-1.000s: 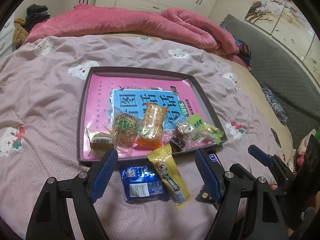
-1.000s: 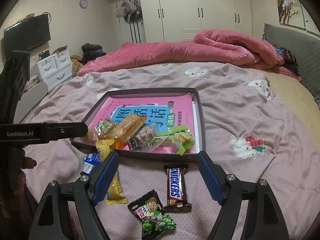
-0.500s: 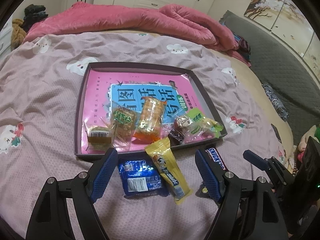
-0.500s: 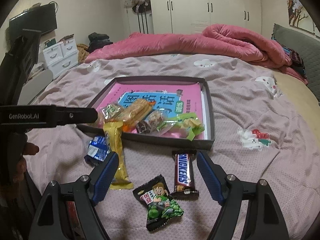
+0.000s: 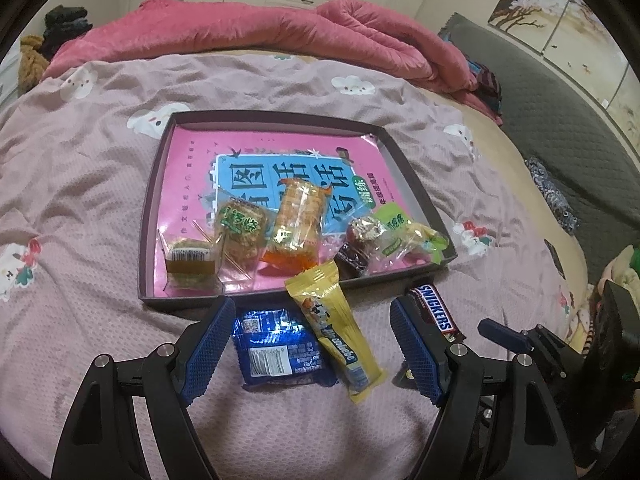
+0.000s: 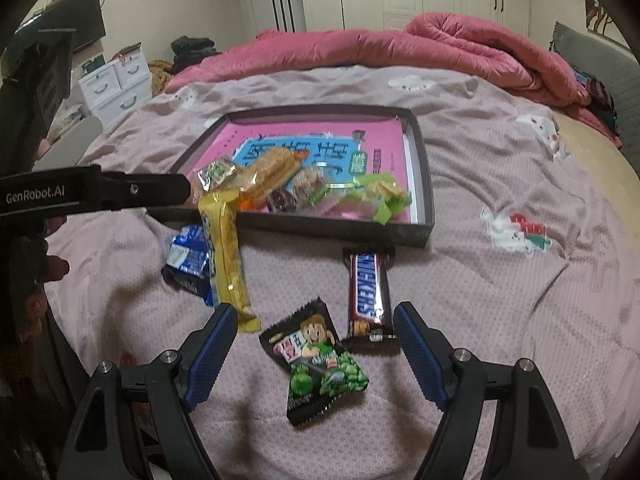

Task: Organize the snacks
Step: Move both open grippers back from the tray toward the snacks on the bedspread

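Perhaps six wrapped snacks lay along the dark shallow tray's [image 5: 416, 184] near edge; four packets waited outside it, left gripper [image 5: 310, 354] and right gripper [image 6: 310, 354] gaping wide, empty.

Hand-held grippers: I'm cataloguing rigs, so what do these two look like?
Both match. The left hand-held gripper and right hand-held gripper have black angular arms with silver bolts and blue ribbed pads. The left one's black side reads GenRobot.AI in white.
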`<move>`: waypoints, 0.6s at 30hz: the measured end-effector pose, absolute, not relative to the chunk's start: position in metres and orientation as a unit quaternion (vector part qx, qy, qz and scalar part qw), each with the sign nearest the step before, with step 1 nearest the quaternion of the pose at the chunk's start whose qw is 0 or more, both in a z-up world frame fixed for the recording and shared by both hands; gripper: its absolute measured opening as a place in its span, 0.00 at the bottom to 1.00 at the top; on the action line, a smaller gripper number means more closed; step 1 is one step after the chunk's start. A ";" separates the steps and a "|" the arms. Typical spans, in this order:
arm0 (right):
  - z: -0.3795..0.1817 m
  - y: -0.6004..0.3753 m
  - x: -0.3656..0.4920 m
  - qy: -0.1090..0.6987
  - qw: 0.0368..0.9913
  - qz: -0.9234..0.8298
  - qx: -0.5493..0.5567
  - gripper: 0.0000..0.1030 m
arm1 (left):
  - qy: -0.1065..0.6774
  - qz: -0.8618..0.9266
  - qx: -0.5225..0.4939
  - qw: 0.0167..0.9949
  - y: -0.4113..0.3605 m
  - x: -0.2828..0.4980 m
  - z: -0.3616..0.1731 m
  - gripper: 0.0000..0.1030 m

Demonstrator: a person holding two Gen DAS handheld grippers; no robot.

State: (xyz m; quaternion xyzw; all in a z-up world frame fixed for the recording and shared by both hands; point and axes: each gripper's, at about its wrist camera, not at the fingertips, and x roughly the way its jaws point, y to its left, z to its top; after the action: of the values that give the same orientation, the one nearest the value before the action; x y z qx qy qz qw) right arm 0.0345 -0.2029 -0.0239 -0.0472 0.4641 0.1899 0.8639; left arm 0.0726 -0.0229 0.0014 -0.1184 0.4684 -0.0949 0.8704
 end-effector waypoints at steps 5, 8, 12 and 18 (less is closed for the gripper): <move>-0.038 -0.198 0.034 0.495 0.844 0.198 -0.059 0.77 | 0.477 -0.097 -0.119 0.865 -0.026 0.073 -0.005 0.78; -0.044 -0.195 0.033 0.506 0.836 0.202 -0.067 0.77 | 0.485 -0.099 -0.119 0.861 -0.028 0.073 -0.010 0.78; -0.050 -0.193 0.035 0.516 0.829 0.206 -0.069 0.71 | 0.494 -0.100 -0.117 0.855 -0.031 0.075 -0.017 0.78; -0.059 -0.192 0.036 0.527 0.820 0.215 -0.063 0.55 | 0.506 -0.099 -0.115 0.849 -0.036 0.079 -0.026 0.78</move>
State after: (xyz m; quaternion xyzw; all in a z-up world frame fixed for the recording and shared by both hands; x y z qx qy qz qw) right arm 0.0357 -0.1918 -0.0591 -0.0625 0.5271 0.2145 0.8199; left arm 0.0788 -0.0359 -0.0263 -0.1146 0.5056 -0.0990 0.8494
